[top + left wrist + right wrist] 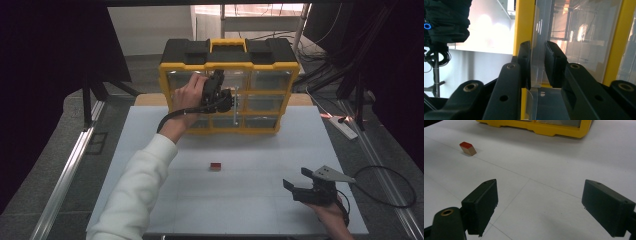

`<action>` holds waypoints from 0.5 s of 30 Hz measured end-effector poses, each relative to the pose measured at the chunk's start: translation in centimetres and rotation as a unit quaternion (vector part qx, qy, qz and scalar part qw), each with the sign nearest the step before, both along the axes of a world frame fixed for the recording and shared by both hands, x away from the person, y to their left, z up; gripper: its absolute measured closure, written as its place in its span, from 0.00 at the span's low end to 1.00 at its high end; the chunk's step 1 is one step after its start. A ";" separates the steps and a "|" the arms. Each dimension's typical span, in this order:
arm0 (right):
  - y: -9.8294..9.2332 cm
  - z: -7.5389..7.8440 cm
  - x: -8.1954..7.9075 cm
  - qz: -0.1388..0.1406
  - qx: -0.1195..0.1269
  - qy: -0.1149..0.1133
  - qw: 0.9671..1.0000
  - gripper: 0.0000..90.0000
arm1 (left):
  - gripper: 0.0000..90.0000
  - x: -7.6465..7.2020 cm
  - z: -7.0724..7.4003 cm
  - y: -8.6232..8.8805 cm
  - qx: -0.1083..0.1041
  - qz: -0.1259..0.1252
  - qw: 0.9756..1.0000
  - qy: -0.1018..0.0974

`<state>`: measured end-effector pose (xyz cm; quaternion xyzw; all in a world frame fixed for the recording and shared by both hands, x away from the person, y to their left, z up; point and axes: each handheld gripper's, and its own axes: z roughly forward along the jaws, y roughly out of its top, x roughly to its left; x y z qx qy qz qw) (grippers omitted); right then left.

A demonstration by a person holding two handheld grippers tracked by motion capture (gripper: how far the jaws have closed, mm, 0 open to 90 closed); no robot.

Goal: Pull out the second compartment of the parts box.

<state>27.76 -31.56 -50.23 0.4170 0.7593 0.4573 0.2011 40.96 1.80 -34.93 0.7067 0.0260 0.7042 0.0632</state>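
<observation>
A yellow and black drawer organizer (287, 90) stands upright at the far edge of the white table (260, 145). My left gripper (228, 98) is raised against its front, at a middle drawer. In the left gripper view the two black pads of my left gripper (538, 62) sit against either side of a clear plastic drawer handle (538, 50), shut on it. A small wooden block with a red top (215, 166) lies alone mid-table, also in the right gripper view (467, 148). My right gripper (298, 178) rests low at the near right, open and holding nothing (546, 207).
The organizer's yellow base (549, 128) lies ahead of the right gripper. A white power strip (345, 127) and cables lie on the floor to the table's right. Metal rails run along both sides of the table.
</observation>
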 end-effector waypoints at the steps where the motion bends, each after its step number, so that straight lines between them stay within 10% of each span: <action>1: 0.0 0.0 0.0 0.000 0.000 0.000 1.000 0.16 | 0.84 0.0 0.0 0.0 0.000 0.000 1.000 0.000; 15: 0.0 0.0 0.0 0.000 0.000 -0.001 1.000 0.16 | 0.85 -0.3 0.1 0.0 -0.002 -0.003 1.000 -0.001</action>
